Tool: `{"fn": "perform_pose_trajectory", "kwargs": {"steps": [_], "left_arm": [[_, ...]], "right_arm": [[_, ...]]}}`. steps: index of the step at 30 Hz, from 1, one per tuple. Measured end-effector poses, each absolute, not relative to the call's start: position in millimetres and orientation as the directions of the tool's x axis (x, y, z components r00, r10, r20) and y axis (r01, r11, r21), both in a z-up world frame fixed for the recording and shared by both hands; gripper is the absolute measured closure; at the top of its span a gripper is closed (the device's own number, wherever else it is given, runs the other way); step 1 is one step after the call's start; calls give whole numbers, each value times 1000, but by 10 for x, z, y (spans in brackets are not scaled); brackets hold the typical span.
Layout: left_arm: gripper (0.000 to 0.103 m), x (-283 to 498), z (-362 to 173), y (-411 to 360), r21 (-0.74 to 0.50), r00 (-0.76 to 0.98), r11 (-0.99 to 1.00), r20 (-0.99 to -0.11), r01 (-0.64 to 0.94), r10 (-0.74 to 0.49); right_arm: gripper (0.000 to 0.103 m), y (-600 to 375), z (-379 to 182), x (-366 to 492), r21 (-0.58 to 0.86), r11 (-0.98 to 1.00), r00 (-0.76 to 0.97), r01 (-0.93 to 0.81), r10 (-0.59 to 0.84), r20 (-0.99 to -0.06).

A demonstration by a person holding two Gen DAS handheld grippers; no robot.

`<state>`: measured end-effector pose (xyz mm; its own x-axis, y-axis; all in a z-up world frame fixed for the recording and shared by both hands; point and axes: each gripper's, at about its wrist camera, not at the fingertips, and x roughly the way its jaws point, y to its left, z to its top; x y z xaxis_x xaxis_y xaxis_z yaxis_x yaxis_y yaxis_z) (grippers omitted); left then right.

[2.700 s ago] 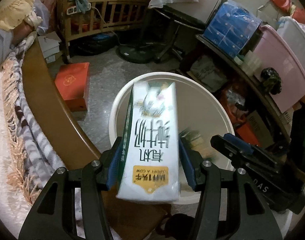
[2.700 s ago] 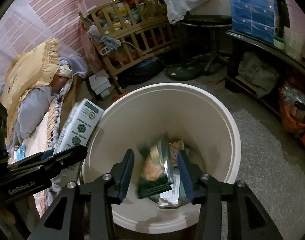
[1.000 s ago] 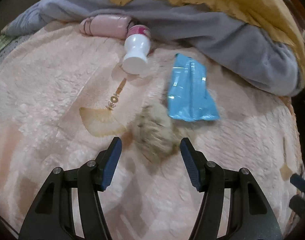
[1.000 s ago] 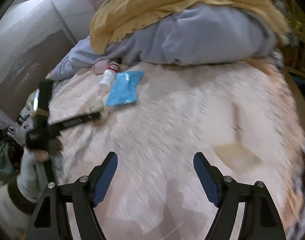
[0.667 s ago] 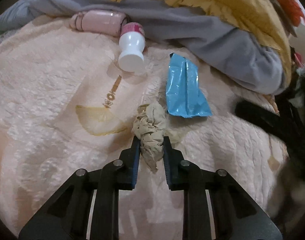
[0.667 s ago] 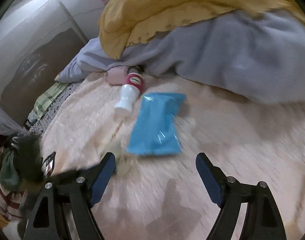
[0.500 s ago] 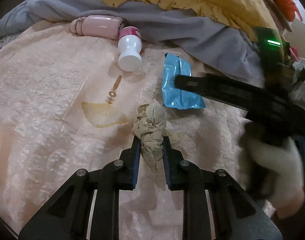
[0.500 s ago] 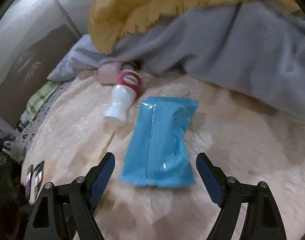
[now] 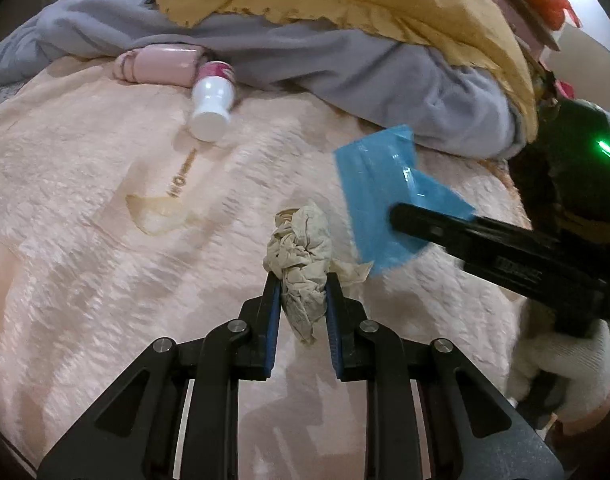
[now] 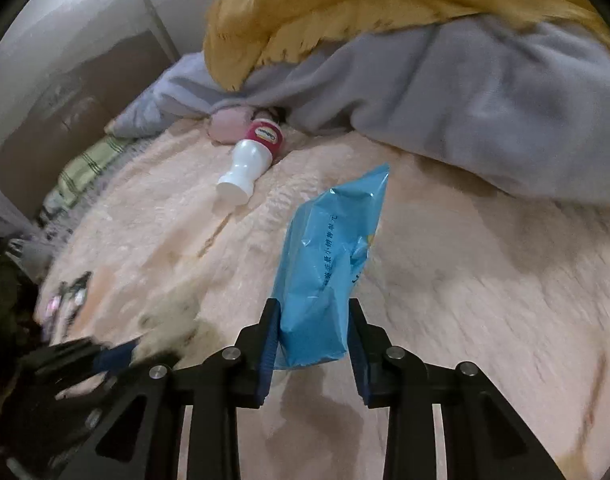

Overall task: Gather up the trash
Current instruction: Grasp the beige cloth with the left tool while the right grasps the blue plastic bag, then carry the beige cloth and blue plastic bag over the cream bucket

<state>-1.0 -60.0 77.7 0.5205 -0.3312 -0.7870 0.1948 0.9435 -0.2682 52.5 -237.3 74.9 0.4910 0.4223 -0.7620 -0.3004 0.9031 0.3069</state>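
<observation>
Only Chinese print on blue wrapper (image 10: 325,264)

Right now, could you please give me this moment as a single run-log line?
left hand-held gripper: shut on crumpled tissue | right hand-held gripper: shut on blue wrapper | white bottle: lying on pink blanket, ungrasped

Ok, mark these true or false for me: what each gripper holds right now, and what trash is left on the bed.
1. The left gripper is shut on the crumpled tissue. True.
2. The right gripper is open and holds nothing. False: it is shut on the blue wrapper.
3. The white bottle stands upright. False: it lies on its side on the peach blanket.
4. The bottle lies near the grey bedding. True.
</observation>
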Motion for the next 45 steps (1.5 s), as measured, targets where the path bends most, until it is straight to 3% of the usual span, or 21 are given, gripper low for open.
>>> {"fn": "perform_pose_trajectory", "kwargs": {"steps": [6, 18, 45], "left_arm": [[85, -325, 827, -884, -256, 496, 931, -792, 260, -356], [85, -865, 1114, -1599, -200, 487, 890, -777, 410, -399], [85, -1590, 1389, -3528, -117, 377, 696, -771, 708, -513]], "right_arm": [[72, -2879, 886, -202, 386, 892, 511, -236, 452, -732], [72, -3592, 1111, -1452, 408, 905, 590, -123, 398, -703], [72, -5417, 1354, -2896, 410, 886, 737, 218, 126, -664]]}}
